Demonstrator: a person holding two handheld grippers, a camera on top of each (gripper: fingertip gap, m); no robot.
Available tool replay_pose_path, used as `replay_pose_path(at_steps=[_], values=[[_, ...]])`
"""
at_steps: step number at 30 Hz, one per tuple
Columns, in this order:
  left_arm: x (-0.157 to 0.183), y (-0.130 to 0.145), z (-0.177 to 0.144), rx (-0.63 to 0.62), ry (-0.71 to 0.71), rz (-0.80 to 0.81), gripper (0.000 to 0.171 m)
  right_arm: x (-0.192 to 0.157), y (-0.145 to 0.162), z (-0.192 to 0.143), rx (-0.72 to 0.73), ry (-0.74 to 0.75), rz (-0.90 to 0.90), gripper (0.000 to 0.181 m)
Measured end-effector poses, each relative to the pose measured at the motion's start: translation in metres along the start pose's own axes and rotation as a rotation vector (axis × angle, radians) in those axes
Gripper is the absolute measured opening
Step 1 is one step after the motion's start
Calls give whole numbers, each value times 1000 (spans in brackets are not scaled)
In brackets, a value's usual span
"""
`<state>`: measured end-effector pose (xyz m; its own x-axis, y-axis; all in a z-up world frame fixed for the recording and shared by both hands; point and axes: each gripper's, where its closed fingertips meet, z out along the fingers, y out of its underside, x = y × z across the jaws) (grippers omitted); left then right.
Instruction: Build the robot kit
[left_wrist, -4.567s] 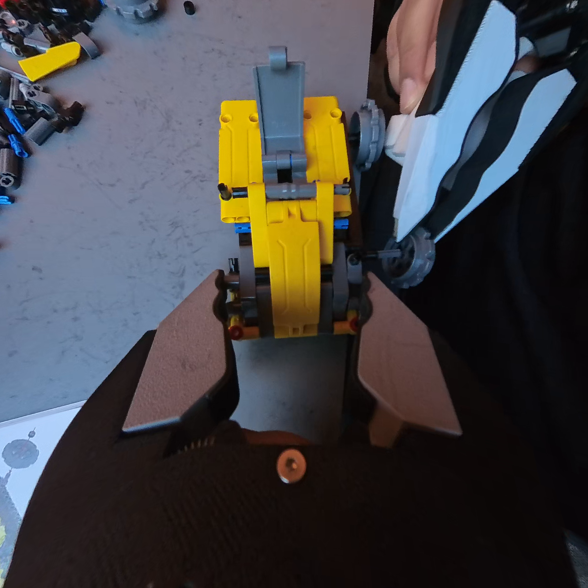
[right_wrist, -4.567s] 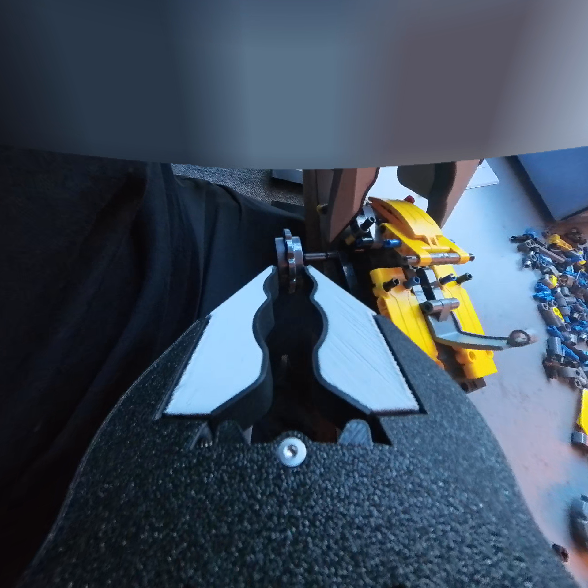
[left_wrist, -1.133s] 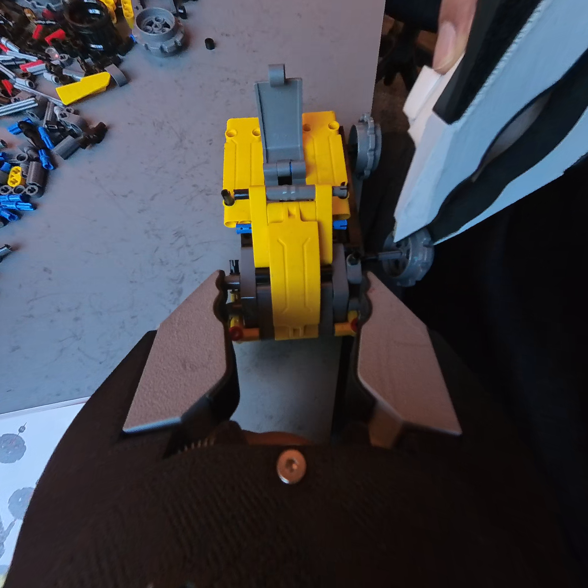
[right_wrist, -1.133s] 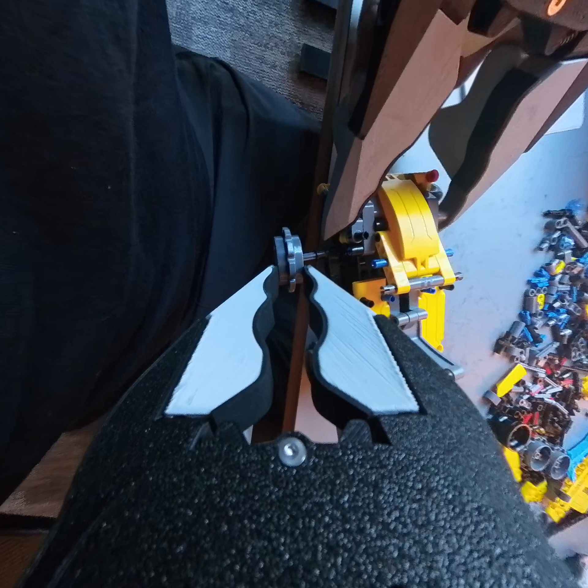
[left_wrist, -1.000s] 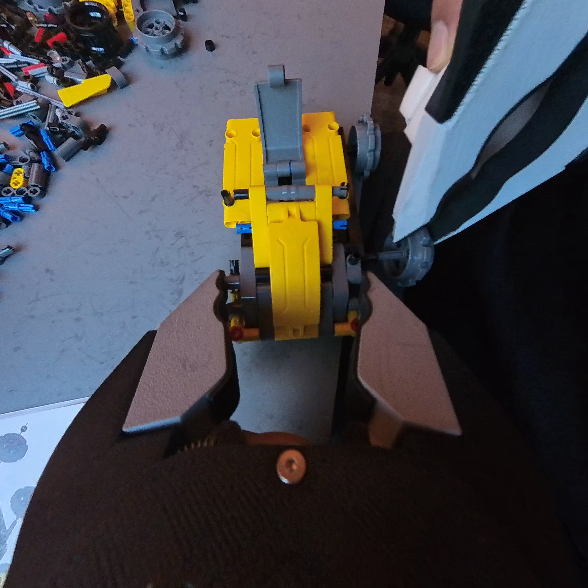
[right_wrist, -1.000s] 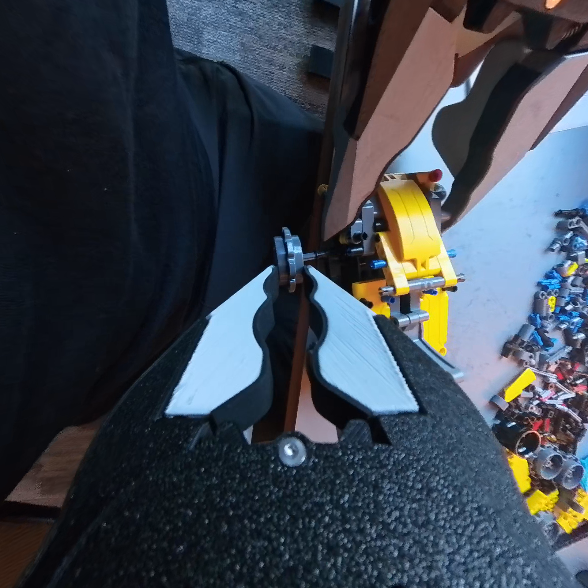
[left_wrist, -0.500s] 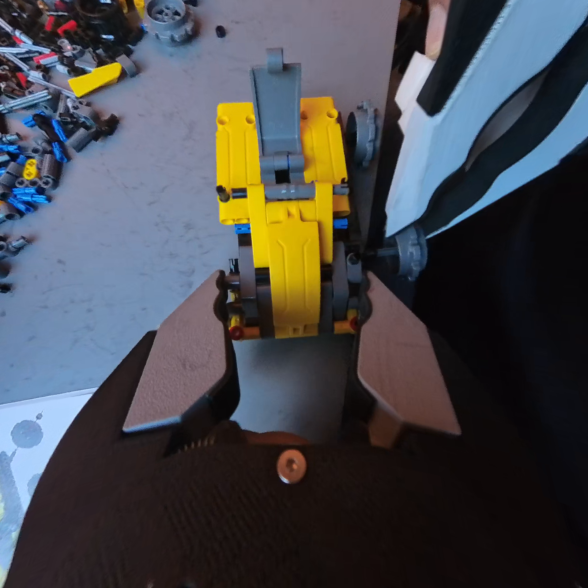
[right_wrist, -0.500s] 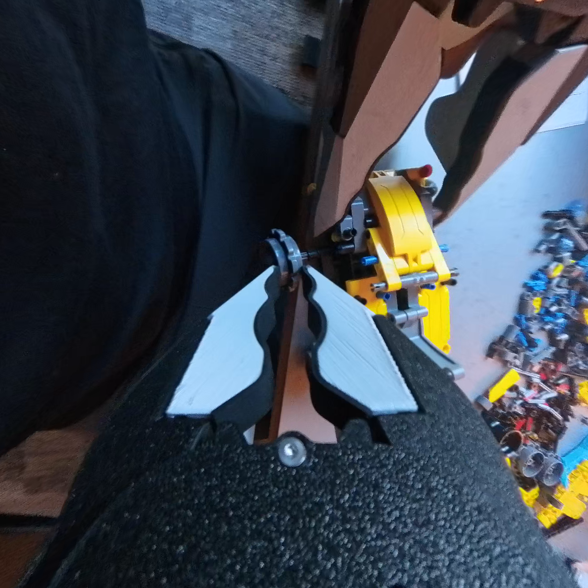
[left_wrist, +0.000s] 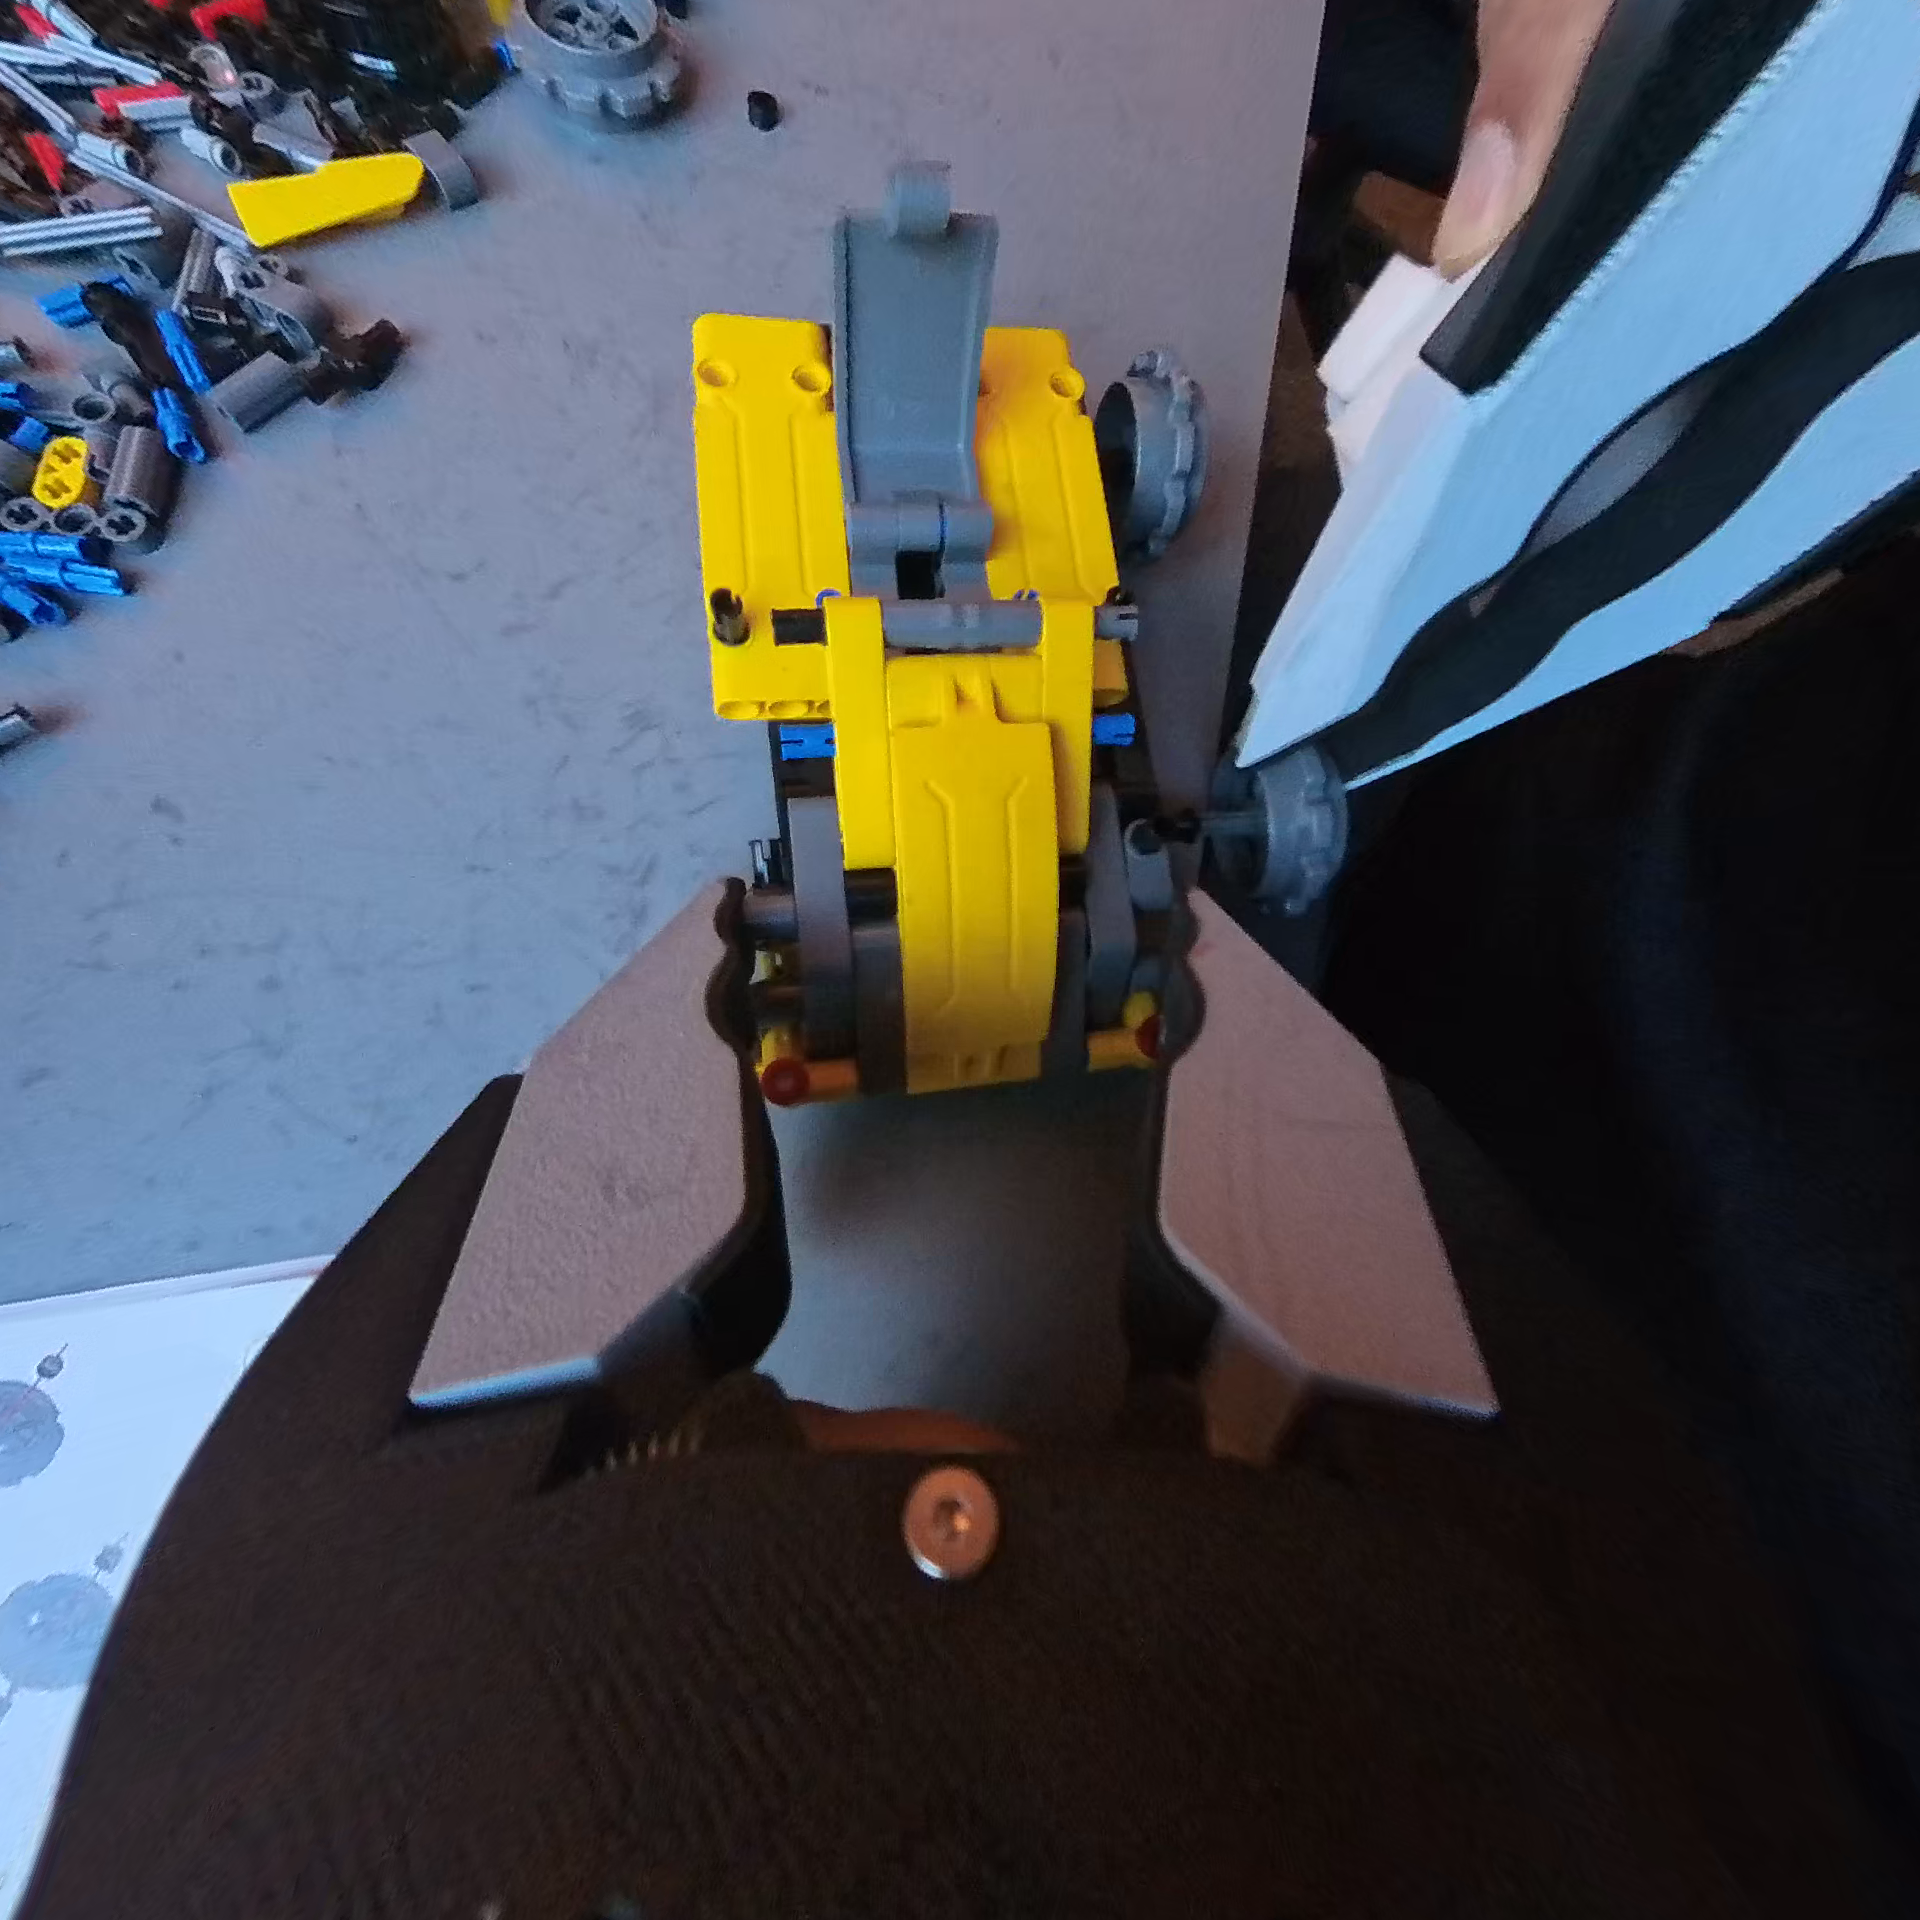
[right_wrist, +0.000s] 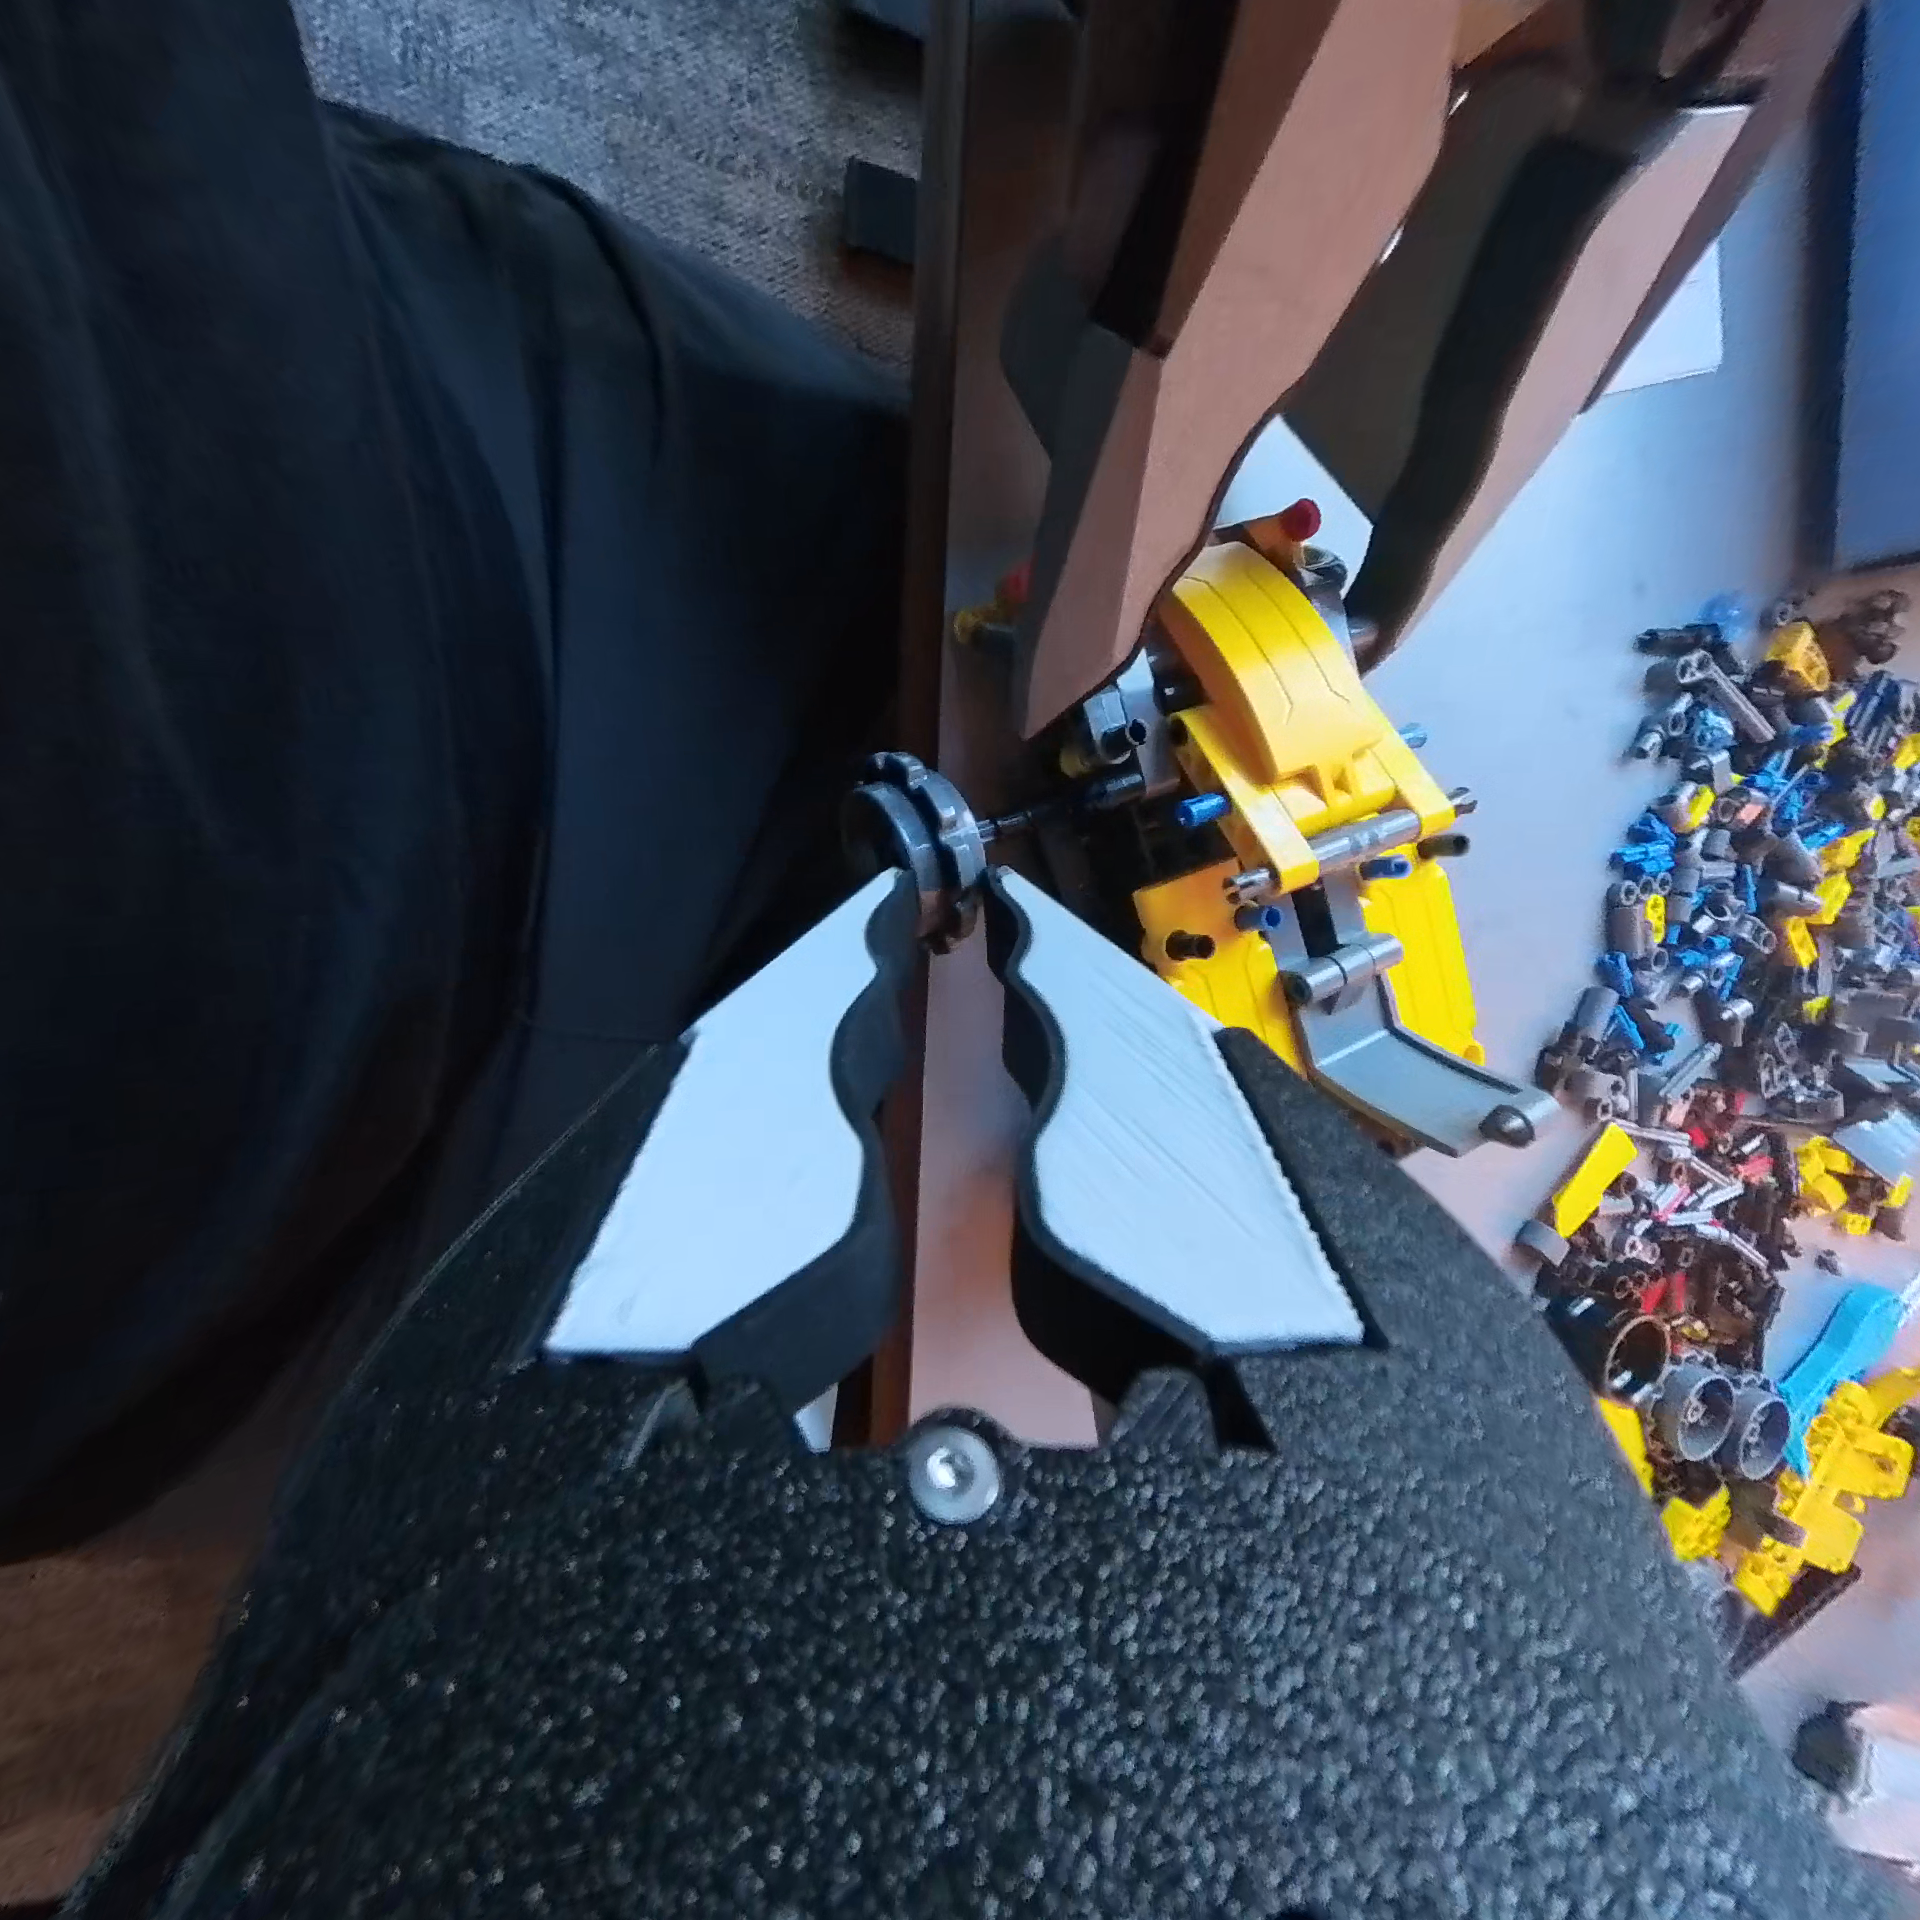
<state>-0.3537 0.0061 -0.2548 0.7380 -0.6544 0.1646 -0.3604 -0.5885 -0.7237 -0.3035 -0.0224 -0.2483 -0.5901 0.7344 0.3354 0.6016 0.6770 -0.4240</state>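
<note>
Level left tongs (left_wrist: 956, 966) around yellow model (left_wrist: 935, 727)

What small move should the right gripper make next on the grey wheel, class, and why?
Probably push the wheel inward along its axle. The right gripper pinches the wheel's rim, yet bare axle shows between it and the yellow model, so it looks not fully seated. The left gripper clamps the model, which should brace it against the push.
</note>
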Motion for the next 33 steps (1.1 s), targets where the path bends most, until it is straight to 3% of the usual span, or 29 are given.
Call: replay_pose_path(at_steps=[9,13,16,19,27,33], values=[[0,-4,3,-14,48,-4,75,3,-2,-3,4,67,-123,9],[-7,-10,1,36,67,-109,76,11,-3,-4,55,111,-1,9],[-19,-13,0,68,5,-185,75,27,10,-6,46,232,117,10],[-17,-12,-1,74,0,-196,73,26,14,-8,101,232,225,10],[-20,-13,2,25,-14,-165,73,30,21,-9,218,238,204,11],[-22,-14,3,22,-44,-177,74,34,24,-9,223,258,161,12]])
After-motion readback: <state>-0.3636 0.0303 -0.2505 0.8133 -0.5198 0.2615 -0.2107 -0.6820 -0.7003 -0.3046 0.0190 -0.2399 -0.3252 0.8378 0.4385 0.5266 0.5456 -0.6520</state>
